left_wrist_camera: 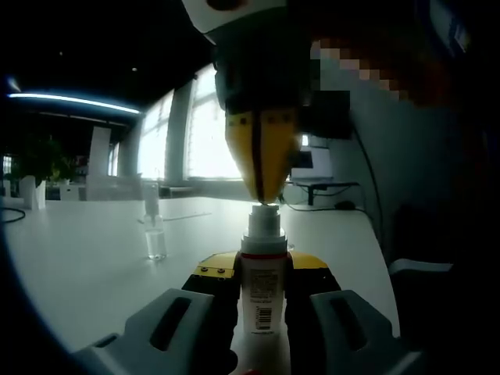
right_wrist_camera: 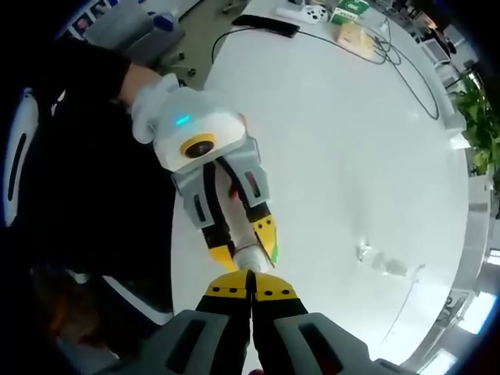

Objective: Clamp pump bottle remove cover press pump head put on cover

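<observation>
**Pressing the pump head while the bottle is clamped**

The pump bottle [left_wrist_camera: 261, 293] stands upright between the jaws of the left gripper [left_wrist_camera: 262, 273], which are closed on its white body just below the neck; in the right gripper view the same bottle [right_wrist_camera: 244, 248] shows from above, held between the yellow-tipped jaws of the left gripper [right_wrist_camera: 244, 248] over the white table [right_wrist_camera: 351, 156]. The right gripper [left_wrist_camera: 264, 195] comes down from above, its two yellow jaws pressed together into one blunt point that rests on or just above the pump head [left_wrist_camera: 265, 211]; from its own camera the right gripper [right_wrist_camera: 251, 291] shows its jaws shut with nothing between them.

The clear cover [left_wrist_camera: 155, 234] stands well apart on the table [left_wrist_camera: 78, 250] to the left; it also appears as a small transparent piece [right_wrist_camera: 379, 259] on the tabletop, so the cover looks already removed.

The step in hand seems to be the press. To do it well, the push should run straight down the bottle's axis, centred on the pump head, so the tip does not slide off. The left grip should be firm enough that the bottle neither slips down nor tilts. A slow, full stroke seems safest.
</observation>
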Demonstrator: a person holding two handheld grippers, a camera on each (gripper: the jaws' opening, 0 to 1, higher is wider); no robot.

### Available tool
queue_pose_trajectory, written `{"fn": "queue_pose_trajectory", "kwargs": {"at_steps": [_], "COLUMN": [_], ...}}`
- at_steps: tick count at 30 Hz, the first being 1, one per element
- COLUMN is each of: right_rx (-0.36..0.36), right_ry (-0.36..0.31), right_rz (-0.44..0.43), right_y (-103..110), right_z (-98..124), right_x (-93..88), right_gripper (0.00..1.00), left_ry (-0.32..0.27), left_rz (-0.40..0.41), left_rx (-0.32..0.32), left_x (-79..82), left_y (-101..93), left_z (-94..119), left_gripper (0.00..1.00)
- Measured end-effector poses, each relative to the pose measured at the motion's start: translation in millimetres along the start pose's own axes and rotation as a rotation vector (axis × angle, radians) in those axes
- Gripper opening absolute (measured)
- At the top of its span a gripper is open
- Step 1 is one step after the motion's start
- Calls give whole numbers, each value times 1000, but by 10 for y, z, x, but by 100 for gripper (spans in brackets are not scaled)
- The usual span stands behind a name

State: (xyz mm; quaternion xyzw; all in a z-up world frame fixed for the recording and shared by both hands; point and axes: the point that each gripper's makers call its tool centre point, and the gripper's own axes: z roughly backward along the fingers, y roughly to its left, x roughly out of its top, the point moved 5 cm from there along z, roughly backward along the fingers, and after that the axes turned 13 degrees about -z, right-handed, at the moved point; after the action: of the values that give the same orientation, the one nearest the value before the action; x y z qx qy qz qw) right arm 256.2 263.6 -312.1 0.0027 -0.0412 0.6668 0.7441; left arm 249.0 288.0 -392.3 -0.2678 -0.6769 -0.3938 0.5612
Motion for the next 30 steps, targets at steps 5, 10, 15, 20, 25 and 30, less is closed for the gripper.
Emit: {"fn": "queue_pose_trajectory", "kwargs": {"at_steps": [5,10,15,20,25,30], "right_rx": [-13,-12,-5,0,-3,-7], "right_ry": [5,12,8,2,4,3], "right_rz": [25,44,46,37,40,40], "right_y": [0,-7,-4,-1,7,11], "right_z": [39,63,65,65,64,63], "right_x": [4,15,14,10,11,13], "right_gripper": [0,0,0,0,0,0], "left_ry": [0,-1,-1,-2,-1,-4], "left_rz": [-2,-4,-4,-4,-3,3], "left_rx": [0,0,0,0,1,-2], "left_x": [3,7,6,9,10,5], "left_y": [-2,-6,1,-3,-3,8], "left_z": [-2,-3,-2,-4,-3,0], "left_gripper": [13,13,13,13,13,13]}}
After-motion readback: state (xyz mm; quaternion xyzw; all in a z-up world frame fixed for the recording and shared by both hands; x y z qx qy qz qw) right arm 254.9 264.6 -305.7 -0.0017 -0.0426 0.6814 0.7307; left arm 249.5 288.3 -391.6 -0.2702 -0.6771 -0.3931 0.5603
